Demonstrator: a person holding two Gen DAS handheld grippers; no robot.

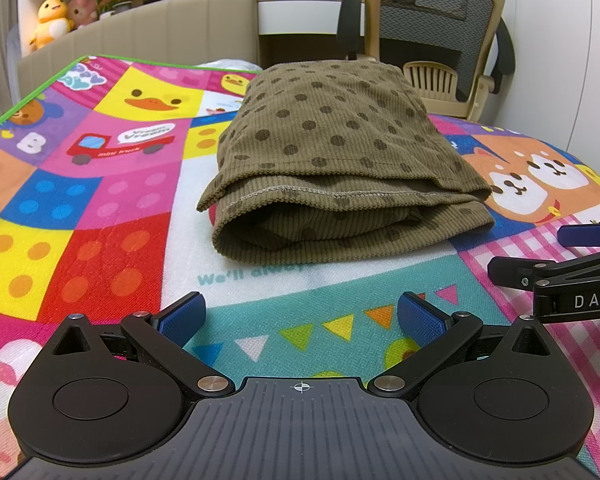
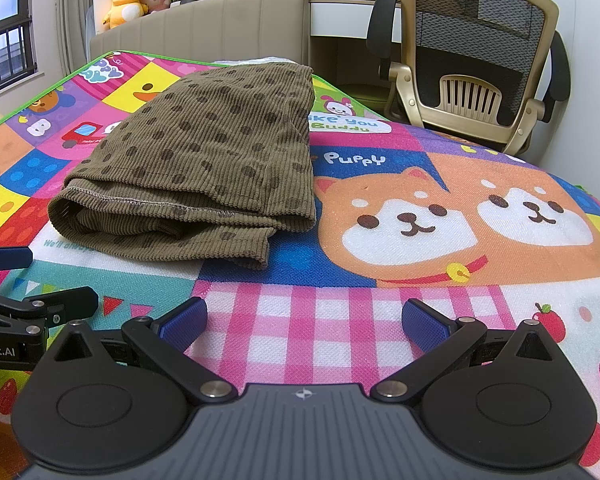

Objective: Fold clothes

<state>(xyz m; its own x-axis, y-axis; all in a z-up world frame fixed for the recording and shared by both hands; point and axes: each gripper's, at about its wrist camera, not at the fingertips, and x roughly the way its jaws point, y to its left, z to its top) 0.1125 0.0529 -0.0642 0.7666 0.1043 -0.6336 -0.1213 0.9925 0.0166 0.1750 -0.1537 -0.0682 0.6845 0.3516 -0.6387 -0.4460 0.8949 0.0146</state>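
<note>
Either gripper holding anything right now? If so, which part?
Nothing held. Left gripper and right gripper are both open, short of the folded olive garment on the mat.

The folded garment (image 1: 340, 152) shows as ribbed, corduroy-like olive cloth, matt, printed with darker dots and finished with pale stitching along its hem, and it lies on a play mat (image 1: 100, 208) of woven-textured, brightly printed material with a faint sheen. The left gripper (image 1: 302, 320) and right gripper (image 2: 304, 318) are matt black plastic with small shiny metal pivot pins, and their pads (image 2: 184, 322) look like blue ribbed rubber. Behind, the office chair (image 2: 480, 40) pairs black mesh with smooth beige plastic.
</note>
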